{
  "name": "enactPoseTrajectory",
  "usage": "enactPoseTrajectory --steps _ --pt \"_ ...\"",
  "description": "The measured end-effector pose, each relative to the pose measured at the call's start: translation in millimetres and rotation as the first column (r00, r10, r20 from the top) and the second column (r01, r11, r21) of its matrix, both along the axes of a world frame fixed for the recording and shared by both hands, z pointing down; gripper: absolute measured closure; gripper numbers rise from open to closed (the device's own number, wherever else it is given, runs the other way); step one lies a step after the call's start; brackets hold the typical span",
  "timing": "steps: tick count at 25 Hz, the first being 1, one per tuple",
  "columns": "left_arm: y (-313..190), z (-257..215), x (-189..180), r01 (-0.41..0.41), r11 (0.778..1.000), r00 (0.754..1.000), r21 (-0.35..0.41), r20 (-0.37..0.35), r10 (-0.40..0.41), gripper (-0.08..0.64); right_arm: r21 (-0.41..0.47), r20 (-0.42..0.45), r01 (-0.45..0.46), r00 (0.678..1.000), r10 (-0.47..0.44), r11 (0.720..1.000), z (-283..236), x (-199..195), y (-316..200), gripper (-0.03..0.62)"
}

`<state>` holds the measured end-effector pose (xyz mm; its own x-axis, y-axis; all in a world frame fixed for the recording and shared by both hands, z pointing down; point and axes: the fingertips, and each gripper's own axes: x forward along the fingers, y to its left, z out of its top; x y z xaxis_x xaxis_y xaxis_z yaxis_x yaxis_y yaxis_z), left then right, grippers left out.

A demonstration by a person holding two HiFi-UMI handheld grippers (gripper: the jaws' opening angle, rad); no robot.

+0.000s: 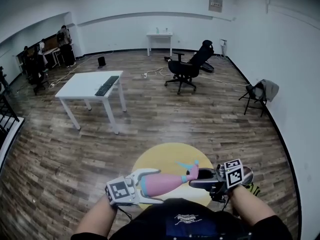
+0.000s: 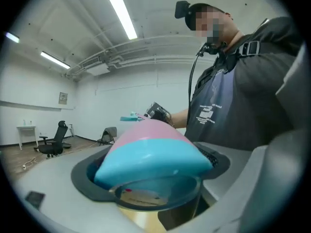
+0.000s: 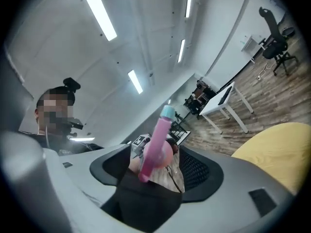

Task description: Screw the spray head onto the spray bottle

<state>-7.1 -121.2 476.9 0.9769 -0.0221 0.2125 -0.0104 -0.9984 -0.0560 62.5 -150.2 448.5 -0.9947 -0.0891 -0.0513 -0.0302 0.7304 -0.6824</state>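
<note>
1. The spray bottle (image 1: pixel 162 183), pink with a light blue base, is held roughly level in the air above a round yellow table (image 1: pixel 165 154), between the two grippers.
2. Its blue base is clamped between the jaws of the left gripper (image 1: pixel 155 186). In the left gripper view the bottle (image 2: pixel 150 149) fills the space between the dark pads, which are pressed against it.
3. The bottle's neck is pointed towards the right gripper (image 1: pixel 197 178).
4. The spray head (image 1: pixel 192 171), pink with a blue nozzle, is seen at the neck end of the bottle. How far it is threaded on cannot be told.
5. In the right gripper view the spray head (image 3: pixel 156 142) stands between the jaws of the right gripper (image 3: pixel 155 169). The jaws are spread wide, and a gap is seen on each side of the head, so it is not gripped.
6. Both grippers are carried in the person's hands, close in front of the body.
7. A white table (image 1: pixel 85 86) with a keyboard (image 1: pixel 106 85) and a black office chair (image 1: pixel 187 69) are seen well apart on the wooden floor (image 1: pixel 150 119).
</note>
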Motion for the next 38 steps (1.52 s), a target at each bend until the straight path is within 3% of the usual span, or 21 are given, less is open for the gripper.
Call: enactPoseTrajectory --steps 2,3,6,7,8,10,11,12,13,15,16,18,20,24,27,30,32,34,36,37,38 --pt "4 4 7 -0.018 0.999 0.999 0.029 0.038 0.017 0.038 0.029 -0.056 0.017 0.998 -0.016 0.999 4 -8 5 0.299" --pt "6 4 9 -0.023 0.999 0.999 0.044 0.05 0.021 0.038 0.045 -0.089 0.021 0.996 -0.017 0.999 7 -10 6 0.411" --pt "7 7 11 -0.004 0.984 0.993 0.179 0.117 -0.017 0.038 0.007 -0.1 0.033 0.994 -0.033 0.999 11 -9 7 0.44" --pt "4 10 10 0.013 0.957 0.983 0.291 0.17 -0.065 0.038 -0.034 -0.081 0.035 0.996 -0.037 0.999 11 -7 6 0.442" --pt "1 12 9 0.02 0.903 0.965 0.428 0.23 -0.13 0.038 -0.081 -0.057 0.037 0.998 -0.041 0.996 13 -5 4 0.443" --pt "-5 14 8 -0.022 0.752 0.915 0.659 0.316 -0.25 0.038 -0.165 0.003 0.053 0.999 -0.053 0.985 16 -2 2 0.445" --pt "-7 16 7 -0.047 0.708 0.902 0.705 0.334 -0.273 0.038 -0.185 0.027 0.063 0.998 -0.059 0.981 18 -2 3 0.443" --pt "-8 18 6 -0.049 0.713 0.904 0.699 0.335 -0.266 0.038 -0.19 0.041 0.062 0.998 -0.055 0.98 18 -3 3 0.443" --pt "-9 19 5 -0.028 0.763 0.918 0.646 0.318 -0.236 0.038 -0.179 0.042 0.047 0.998 -0.04 0.983 17 -4 1 0.443" --pt "-12 19 3 0.034 0.91 0.966 0.414 0.22 -0.137 0.038 -0.116 -0.003 -0.009 1.0 0.009 0.993 16 -9 -7 0.445" --pt "-12 16 3 0.05 0.964 0.986 0.26 0.142 -0.09 0.038 -0.069 -0.043 -0.033 0.999 0.03 0.997 16 -11 -9 0.443" --pt "-14 8 1 0.052 0.999 0.999 0.002 -0.001 -0.052 0.038 0.012 -0.11 -0.049 0.993 0.05 0.999 18 -10 -8 0.356" --pt "-16 7 -1 0.047 0.992 0.997 -0.119 -0.057 -0.054 0.038 0.033 -0.136 -0.048 0.989 0.052 0.998 23 -5 -5 0.342" --pt "-18 15 2 0.032 0.986 0.998 -0.161 -0.042 -0.04 0.038 0.035 -0.145 -0.057 0.987 0.061 0.998 30 -7 -12 0.342" --pt "-18 15 5 0.041 0.994 0.999 -0.1 -0.012 -0.043 0.038 0.037 -0.108 -0.053 0.993 0.057 0.998 23 -13 -15 0.439" --pt "-16 19 9 0.057 0.996 0.994 0.075 0.086 -0.063 0.038 0.024 -0.082 -0.033 0.996 0.035 0.999 19 -10 -13 0.454" --pt "-19 30 7 0.054 0.952 0.971 0.3 0.207 -0.12 0.038 -0.009 -0.084 -0.008 0.996 0.008 1.0 24 -9 -10 0.457" --pt "-23 39 4 0.008 0.848 0.936 0.53 0.294 -0.193 0.038 -0.075 -0.063 0.013 0.998 -0.018 0.997 30 -7 -9 0.456" --pt "-23 42 4 -0.042 0.759 0.914 0.65 0.332 -0.234 0.04 -0.13 -0.024 0.034 0.999 -0.037 0.991 33 -7 -8 0.453" --pt "-23 41 3 -0.047 0.752 0.913 0.658 0.334 -0.235 0.039 -0.144 -0.008 0.039 0.999 -0.041 0.989 32 -8 -8 0.451" --pt "-23 39 3 -0.036 0.772 0.919 0.634 0.325 -0.224 0.039 -0.153 0.004 0.036 0.999 -0.036 0.988 31 -8 -9 0.448"
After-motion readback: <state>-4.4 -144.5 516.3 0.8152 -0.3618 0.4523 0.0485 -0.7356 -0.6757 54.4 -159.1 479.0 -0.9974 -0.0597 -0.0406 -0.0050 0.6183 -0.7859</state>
